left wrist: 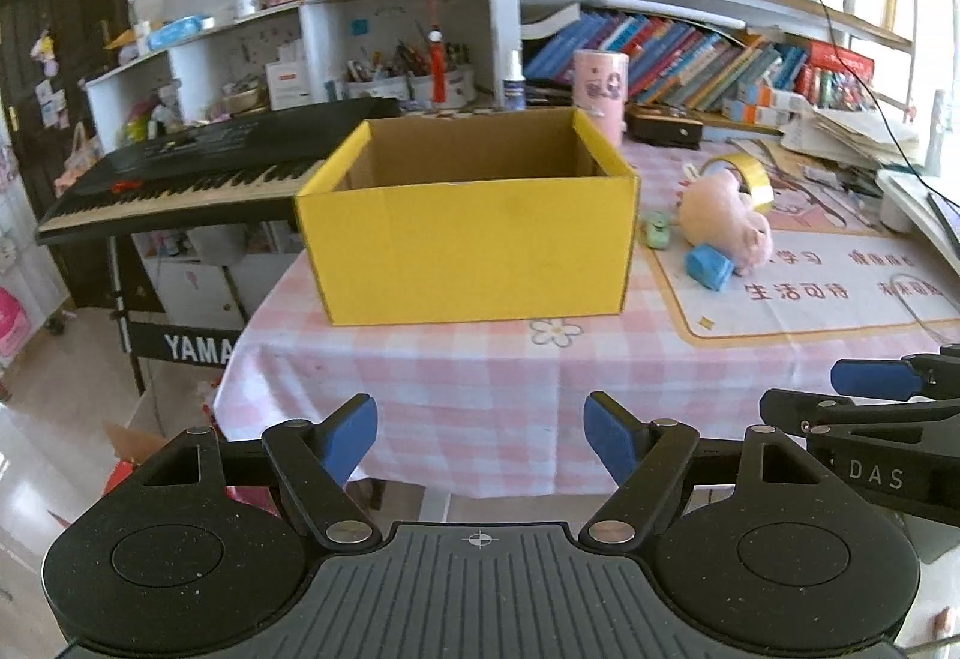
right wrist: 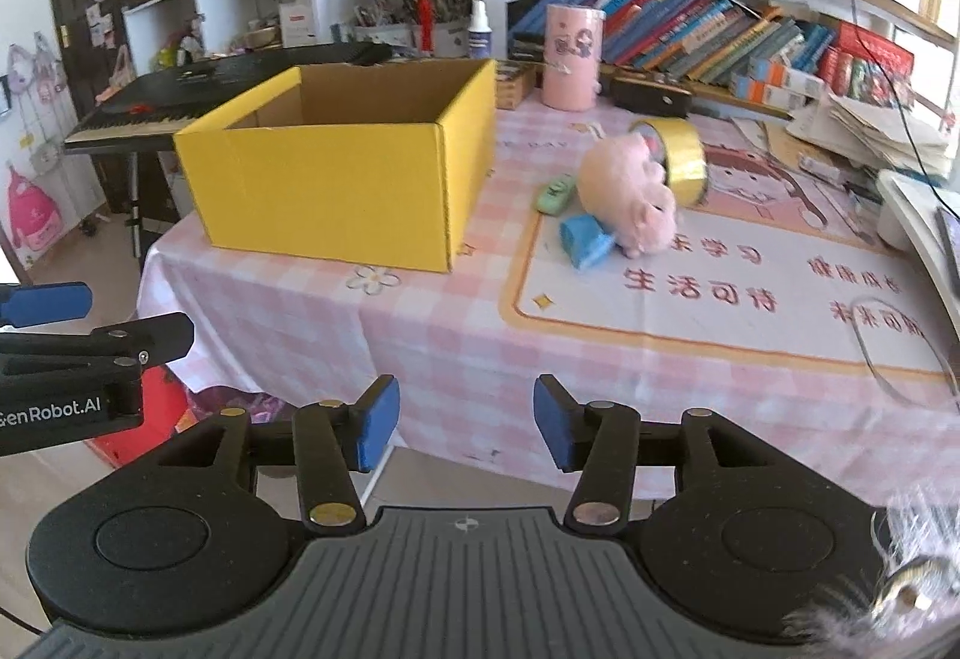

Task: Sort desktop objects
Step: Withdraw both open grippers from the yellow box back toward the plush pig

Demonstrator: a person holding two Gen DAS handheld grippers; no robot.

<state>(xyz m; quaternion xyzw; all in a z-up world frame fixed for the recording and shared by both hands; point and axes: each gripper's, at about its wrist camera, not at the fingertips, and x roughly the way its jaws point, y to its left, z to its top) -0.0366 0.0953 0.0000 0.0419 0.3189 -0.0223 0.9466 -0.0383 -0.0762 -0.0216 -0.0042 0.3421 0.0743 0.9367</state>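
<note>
An open yellow cardboard box (left wrist: 468, 251) (right wrist: 336, 191) stands on the pink checked tablecloth (left wrist: 480, 401) (right wrist: 480, 347), and what I see of its inside is bare. To its right lie a pink plush pig (left wrist: 729, 218) (right wrist: 627, 197), a blue block (left wrist: 708, 266) (right wrist: 585, 239), a small green toy car (left wrist: 657, 230) (right wrist: 555, 197) and a yellow tape roll (left wrist: 747, 179) (right wrist: 678, 155). My left gripper (left wrist: 480, 440) hovers open before the table's near edge, facing the box. My right gripper (right wrist: 465, 425) is open too, with nothing between its blue pads, short of the objects.
A black keyboard (left wrist: 198, 179) (right wrist: 234, 83) on a stand sits left of the table. A pink cylinder (left wrist: 597, 92) (right wrist: 570, 59) and a black case (right wrist: 651, 95) stand behind the box. Bookshelves fill the back. A printed desk mat (right wrist: 720, 287) and cable (right wrist: 888, 353) cover the right side.
</note>
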